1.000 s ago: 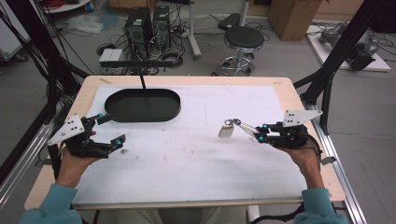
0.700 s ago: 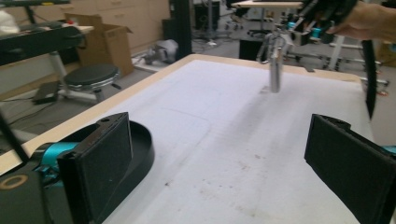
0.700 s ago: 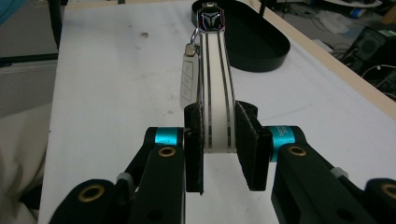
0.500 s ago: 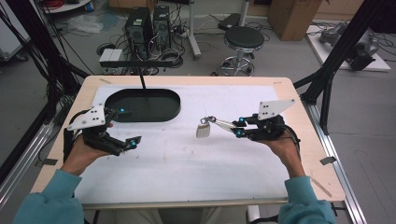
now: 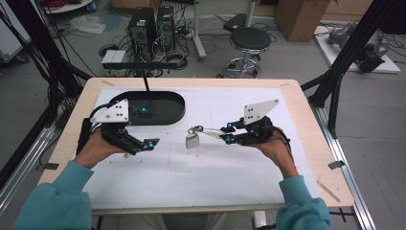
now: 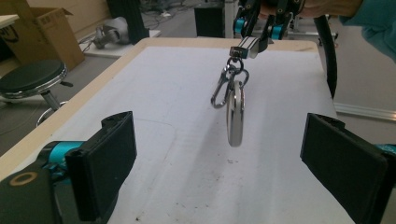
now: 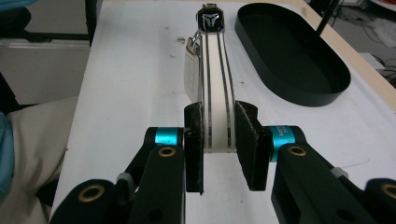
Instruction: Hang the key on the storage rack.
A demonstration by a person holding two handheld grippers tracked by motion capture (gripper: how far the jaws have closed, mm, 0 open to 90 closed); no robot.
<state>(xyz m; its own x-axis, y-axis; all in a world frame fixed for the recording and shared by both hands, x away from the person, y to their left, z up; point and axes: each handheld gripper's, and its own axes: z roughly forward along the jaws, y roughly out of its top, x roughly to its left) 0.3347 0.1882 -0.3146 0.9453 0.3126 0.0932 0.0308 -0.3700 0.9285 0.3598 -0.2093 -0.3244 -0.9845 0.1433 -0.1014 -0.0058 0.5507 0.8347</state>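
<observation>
Nearest the person, two teal sleeves came in over the front edge of the desk (image 5: 306, 158), a pale wooden top carrying a white sheet (image 5: 201, 177). The left tongs (image 5: 143, 143) were held over the sheet's left part with the jaws spread wide and nothing between them. The right tongs (image 5: 229, 133) were closed on a flat white strap (image 7: 215, 88) with dark lengthwise stripes; its far end bore a black badge (image 7: 211, 19) with a pale emblem, no lettering readable. From that end hung a metal clip (image 6: 224, 86) and a round silvery disc (image 6: 236, 114), seen edge-on in the left gripper view, clear of the sheet near mid-desk and between the two tongs. A blue collar on the right tongs carried small print, too blurred to read. Farther back, a black oval tray (image 5: 163, 108) sat on the sheet's rear left, empty. Beyond the desk stood a black round stool (image 5: 250, 40), two dark computer towers (image 5: 153, 24) and a cardboard box (image 5: 301, 17). Against half a second earlier, both tongs had shifted a little rightward and nearer the person, the hanging disc with them, and the left tongs had drawn clear of the tray.
</observation>
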